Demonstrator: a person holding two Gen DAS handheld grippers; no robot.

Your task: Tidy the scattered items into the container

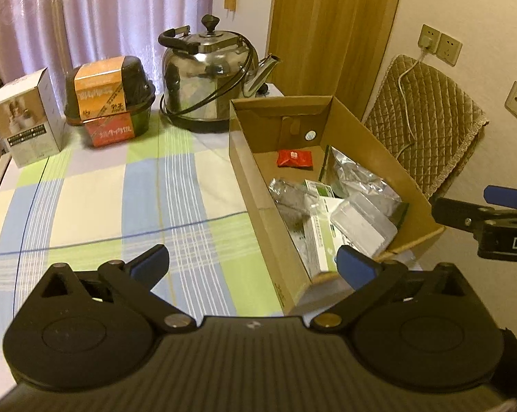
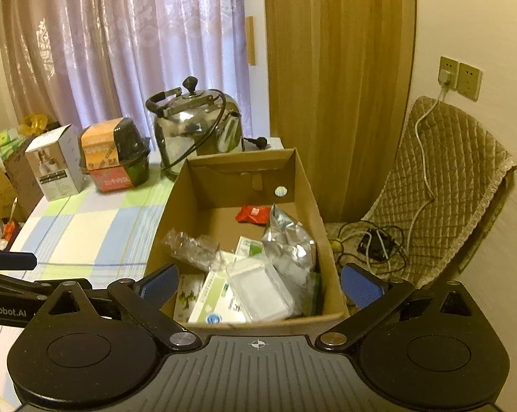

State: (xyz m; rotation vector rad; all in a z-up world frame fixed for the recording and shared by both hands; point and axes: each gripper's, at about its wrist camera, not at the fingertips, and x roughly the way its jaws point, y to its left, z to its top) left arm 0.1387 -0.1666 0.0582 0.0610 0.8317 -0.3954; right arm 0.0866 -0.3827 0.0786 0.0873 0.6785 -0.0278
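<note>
Both claws spread wide, empty. Left gripper (image 1: 253, 262) low center in left view, right gripper (image 2: 258, 283) low center over cardboard box (image 2: 303, 185). Box holds red packet (image 2: 253, 213), silver bag (image 2: 289, 243), clear plastic case (image 2: 261, 292). Checked tablecloth (image 1: 121, 199) left of frame bare.

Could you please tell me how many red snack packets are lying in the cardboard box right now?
1: the red packet lies on the cardboard box floor near its far end; others may hide beneath the piled packets.
</note>
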